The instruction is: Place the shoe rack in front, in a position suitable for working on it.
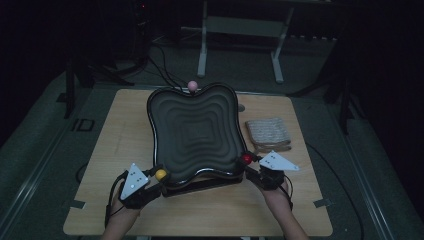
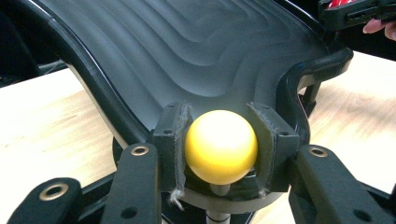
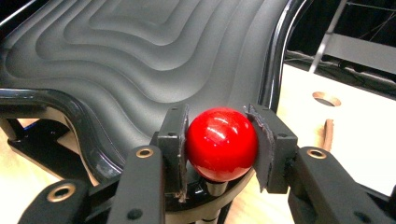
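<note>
Looking down from the high view, a black rippled tray (image 1: 192,132) sits mid-table (image 1: 100,145), tilted, a pink ball (image 1: 192,85) at its far edge. Left tool (image 1: 155,181) pinches the yellow ball (image 1: 160,174) at the near-left corner; right tool (image 1: 252,166) pinches the red ball (image 1: 247,159) near-right. In the left gripper view, pads (image 2: 180,135) press the yellow ball (image 2: 221,146). In the right gripper view, pads (image 3: 266,144) press the red ball (image 3: 222,143).
</note>
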`<state>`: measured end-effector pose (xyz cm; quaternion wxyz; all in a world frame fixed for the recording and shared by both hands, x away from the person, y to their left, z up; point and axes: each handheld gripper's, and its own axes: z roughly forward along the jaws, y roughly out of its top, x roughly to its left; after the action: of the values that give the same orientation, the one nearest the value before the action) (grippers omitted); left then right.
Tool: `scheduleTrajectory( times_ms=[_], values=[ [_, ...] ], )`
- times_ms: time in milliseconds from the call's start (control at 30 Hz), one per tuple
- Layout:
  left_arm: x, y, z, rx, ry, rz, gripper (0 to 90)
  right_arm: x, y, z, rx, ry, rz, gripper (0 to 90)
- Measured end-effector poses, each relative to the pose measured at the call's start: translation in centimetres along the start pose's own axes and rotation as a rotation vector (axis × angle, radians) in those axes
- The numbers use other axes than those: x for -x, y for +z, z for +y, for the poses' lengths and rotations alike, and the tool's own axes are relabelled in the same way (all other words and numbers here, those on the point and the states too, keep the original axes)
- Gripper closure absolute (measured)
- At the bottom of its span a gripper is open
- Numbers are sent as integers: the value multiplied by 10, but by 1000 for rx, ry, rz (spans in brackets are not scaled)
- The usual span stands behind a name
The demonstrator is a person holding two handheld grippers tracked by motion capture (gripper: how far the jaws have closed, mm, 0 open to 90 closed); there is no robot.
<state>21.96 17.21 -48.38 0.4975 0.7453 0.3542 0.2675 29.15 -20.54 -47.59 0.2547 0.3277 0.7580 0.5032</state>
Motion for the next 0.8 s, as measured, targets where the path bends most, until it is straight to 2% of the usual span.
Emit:
scheduleTrajectory(
  times_ms=[233, 500, 633, 800],
  values=[
    [2, -5, -4, 22, -8, -17, 586, -5, -8, -5, 14, 14, 13, 600],
    [-1, -3, -3, 13, 6, -43, 584, -2, -4, -4, 19, 16, 13, 601],
    [-3, -3, -3, 12, 3, -41, 585, -1, 0, -3, 19, 16, 15, 601],
    [-11, -3, -5, 25, -13, -15, 584, -2, 13, 2, 14, 7, 11, 602]
  ],
)
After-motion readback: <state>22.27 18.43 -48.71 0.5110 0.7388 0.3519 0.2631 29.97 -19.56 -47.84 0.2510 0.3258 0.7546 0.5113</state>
